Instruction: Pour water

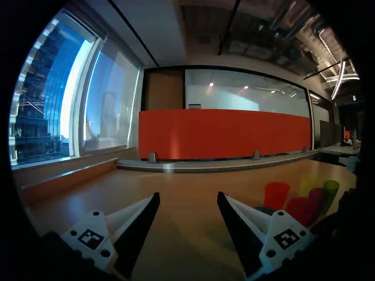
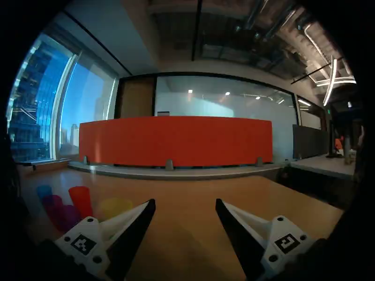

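on the left gripper (image 1: 188,194), fingers spread wide, nothing pinched, only bare wooden table (image 1: 187,243) between them. just right of the right finger, a huddle of see-through cups: orange cup (image 1: 276,194), yellow cup (image 1: 308,182), green cup (image 1: 331,186), red cup (image 1: 301,210). on the right gripper (image 2: 185,201), spread wide too, gripping nothing. left of its left finger, more cups: blue cup (image 2: 44,191), purple cup (image 2: 54,206), an orange one, a yellow one. contents: cannot tell.

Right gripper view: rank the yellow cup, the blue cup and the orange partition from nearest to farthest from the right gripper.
1. Yellow cup, just beside the right gripper, on its left.
2. Blue cup, far left, farther back.
3. Orange partition, straight ahead at the back.
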{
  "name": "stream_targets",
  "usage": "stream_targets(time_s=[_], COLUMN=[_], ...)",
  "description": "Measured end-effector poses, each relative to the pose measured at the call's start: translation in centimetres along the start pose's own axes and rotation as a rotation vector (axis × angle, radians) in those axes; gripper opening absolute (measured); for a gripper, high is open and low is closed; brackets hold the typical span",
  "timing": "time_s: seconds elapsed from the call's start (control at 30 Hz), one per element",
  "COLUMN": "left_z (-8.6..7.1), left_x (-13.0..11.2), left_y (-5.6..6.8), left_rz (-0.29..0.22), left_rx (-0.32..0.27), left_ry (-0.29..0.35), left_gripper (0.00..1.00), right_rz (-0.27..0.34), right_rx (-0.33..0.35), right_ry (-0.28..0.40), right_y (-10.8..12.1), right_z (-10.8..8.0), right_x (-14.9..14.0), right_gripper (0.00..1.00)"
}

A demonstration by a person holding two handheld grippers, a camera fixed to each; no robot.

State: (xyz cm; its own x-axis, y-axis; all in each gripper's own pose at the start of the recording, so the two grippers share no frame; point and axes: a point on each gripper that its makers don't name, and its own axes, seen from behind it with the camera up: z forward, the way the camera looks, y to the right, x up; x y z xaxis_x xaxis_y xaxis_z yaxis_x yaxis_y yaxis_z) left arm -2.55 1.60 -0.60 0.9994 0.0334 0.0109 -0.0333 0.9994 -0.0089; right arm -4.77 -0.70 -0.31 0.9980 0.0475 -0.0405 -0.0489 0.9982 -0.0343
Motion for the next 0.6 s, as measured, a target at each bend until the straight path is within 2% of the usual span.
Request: stream_targets(time_s=[0.6], left_z=[-0.04], left_x=[0.06], left_y=[-0.03], left_rz=[0.0], left_rx=[0.0], left_ry=[0.0], left_gripper=[0.91], right_rz=[0.0], right_rx=[0.003], right_ry=[-0.003], right_y=[-0.03], right_z=[0.07], right_x=[-0.06], right_gripper=[0.99])
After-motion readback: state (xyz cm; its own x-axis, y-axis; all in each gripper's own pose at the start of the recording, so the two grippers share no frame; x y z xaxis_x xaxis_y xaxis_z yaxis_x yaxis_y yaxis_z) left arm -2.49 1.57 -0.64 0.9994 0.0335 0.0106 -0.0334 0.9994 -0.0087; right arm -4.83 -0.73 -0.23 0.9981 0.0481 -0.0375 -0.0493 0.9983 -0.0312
